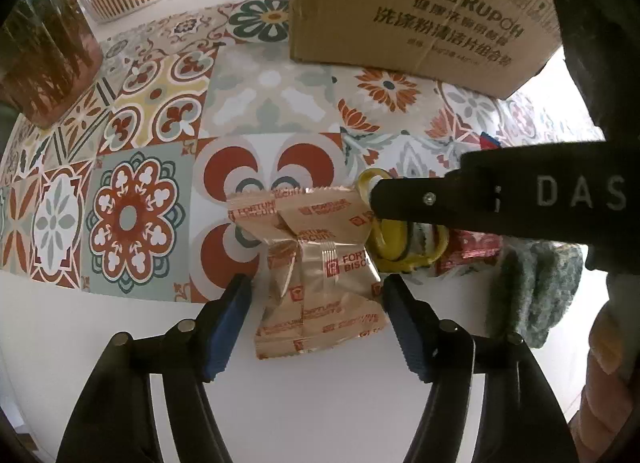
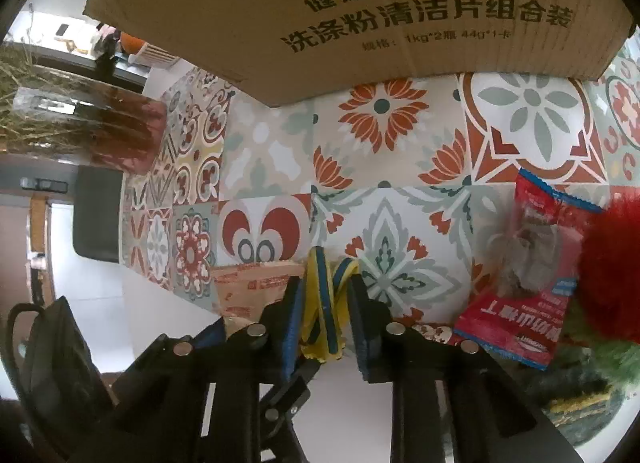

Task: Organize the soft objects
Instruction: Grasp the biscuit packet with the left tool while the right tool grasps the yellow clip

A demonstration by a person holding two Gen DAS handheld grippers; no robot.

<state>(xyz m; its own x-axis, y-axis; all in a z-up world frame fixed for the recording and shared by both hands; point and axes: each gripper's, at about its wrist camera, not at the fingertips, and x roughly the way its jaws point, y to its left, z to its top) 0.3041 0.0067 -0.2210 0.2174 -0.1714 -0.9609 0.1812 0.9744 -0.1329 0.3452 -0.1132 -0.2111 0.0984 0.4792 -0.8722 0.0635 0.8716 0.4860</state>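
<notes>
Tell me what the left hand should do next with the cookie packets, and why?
Probably close the left hand-held gripper on the cookie packets. Its blue pads already sit on either side of the packets, open and not touching them, so a gentle squeeze should grab them. The cardboard box stands just behind, likely where they go. The right hand-held gripper is busy around a yellow band.

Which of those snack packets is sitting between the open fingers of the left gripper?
The tan Fortune Biscuits packet, lying between the left gripper's open fingers. The red snack packet lies farther right, beside the yellow band.
</notes>
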